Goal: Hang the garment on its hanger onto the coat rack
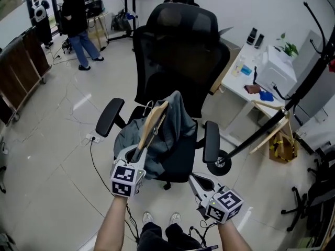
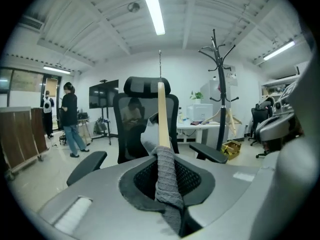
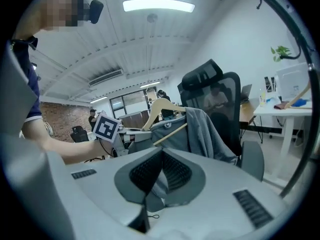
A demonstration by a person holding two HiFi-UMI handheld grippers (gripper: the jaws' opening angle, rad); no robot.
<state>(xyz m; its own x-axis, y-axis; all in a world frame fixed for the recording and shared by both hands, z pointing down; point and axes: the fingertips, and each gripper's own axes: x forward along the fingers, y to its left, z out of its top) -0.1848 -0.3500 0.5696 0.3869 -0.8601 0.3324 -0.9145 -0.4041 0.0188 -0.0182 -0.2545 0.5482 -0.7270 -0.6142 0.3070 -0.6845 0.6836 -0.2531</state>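
A wooden hanger (image 1: 152, 127) carries a grey garment (image 1: 177, 124) above the seat of a black office chair (image 1: 178, 51). My left gripper (image 1: 135, 157) is shut on the hanger's lower end. In the left gripper view the pale wood (image 2: 161, 119) stands upright from the jaws, with grey knit cloth (image 2: 167, 184) pinched against it. My right gripper (image 1: 192, 179) is lower and to the right; in the right gripper view its pads (image 3: 170, 171) meet on a fold of grey cloth. The black coat rack (image 1: 293, 95) stands at the right, past the chair.
The chair's armrests (image 1: 211, 140) flank the garment. A white desk (image 1: 238, 85) with a printer (image 1: 275, 69) stands beside the rack. A bare wooden hanger (image 1: 269, 124) hangs low on the rack. A person (image 1: 78, 25) stands far back left. A power strip (image 1: 94, 138) lies on the floor.
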